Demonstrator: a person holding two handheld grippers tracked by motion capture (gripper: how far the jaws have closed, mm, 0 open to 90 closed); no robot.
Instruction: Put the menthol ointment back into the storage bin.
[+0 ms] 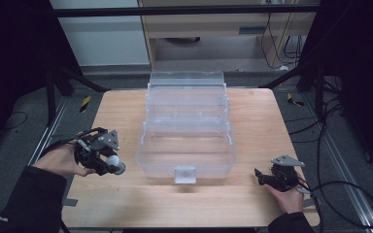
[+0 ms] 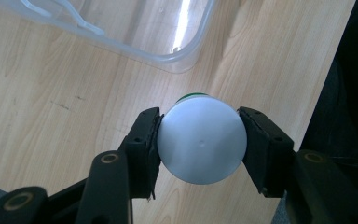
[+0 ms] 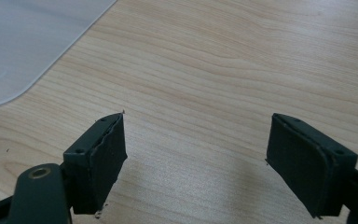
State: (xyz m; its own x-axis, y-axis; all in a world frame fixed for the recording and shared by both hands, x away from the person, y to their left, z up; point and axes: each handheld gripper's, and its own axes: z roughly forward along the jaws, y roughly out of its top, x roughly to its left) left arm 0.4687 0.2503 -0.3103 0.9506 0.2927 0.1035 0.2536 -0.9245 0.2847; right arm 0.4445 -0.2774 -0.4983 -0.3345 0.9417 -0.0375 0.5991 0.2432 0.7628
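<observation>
A white ball (image 2: 202, 141), with a green edge showing at its far side, is clamped between the two pads of the left gripper (image 1: 108, 164), above the wooden table (image 2: 51, 116) just beside a corner of the clear plastic box (image 2: 168, 44). Because the pads meet a round, smooth surface only at its sides, the ball could be squeezed out or dropped short of the box if tilted, then roll off. The right gripper (image 3: 196, 163) is held apart, its jaws spread wide with nothing between them, low over the table near the box's other side.
</observation>
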